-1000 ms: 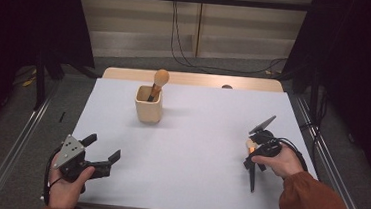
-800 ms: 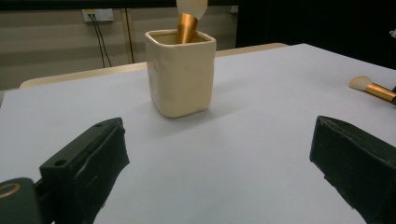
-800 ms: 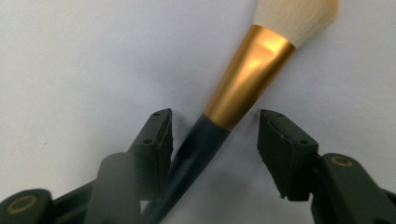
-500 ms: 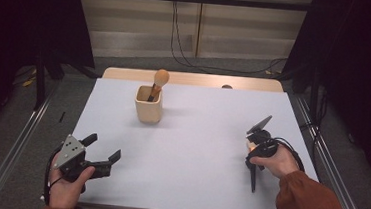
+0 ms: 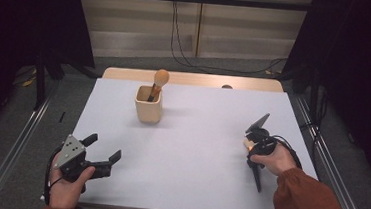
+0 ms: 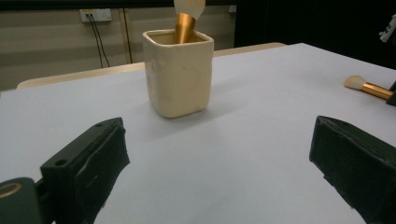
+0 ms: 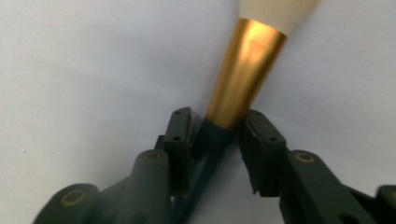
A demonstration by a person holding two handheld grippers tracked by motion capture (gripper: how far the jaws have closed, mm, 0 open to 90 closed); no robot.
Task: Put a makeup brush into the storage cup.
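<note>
Here we see our right gripper (image 7: 212, 135) with its two jaws clamped on a makeup brush (image 7: 243, 79); the dark handle sits squeezed between the jaw pads, the gold ferrule rises just past the tips, and the pale bristle head lies farther beyond them, blurred; in the high view the same right gripper (image 5: 253, 142) rests at the right side of the white table (image 5: 194, 160), the brush handle running back under the hand toward us; our left gripper (image 6: 219, 168) has its jaws spread wide with nothing between them; straight ahead of that gap, well beyond the tips, stands a cream square cup (image 6: 178, 72) holding a second brush (image 6: 187, 16) upright, gold ferrule and pale head above the rim; off past the right-hand jaw of this view we catch the held brush's head and ferrule lying close over the table; from above, the left gripper (image 5: 100, 153) sits near the table's front left corner, the cup (image 5: 148, 104) well apart from both grippers.
</note>
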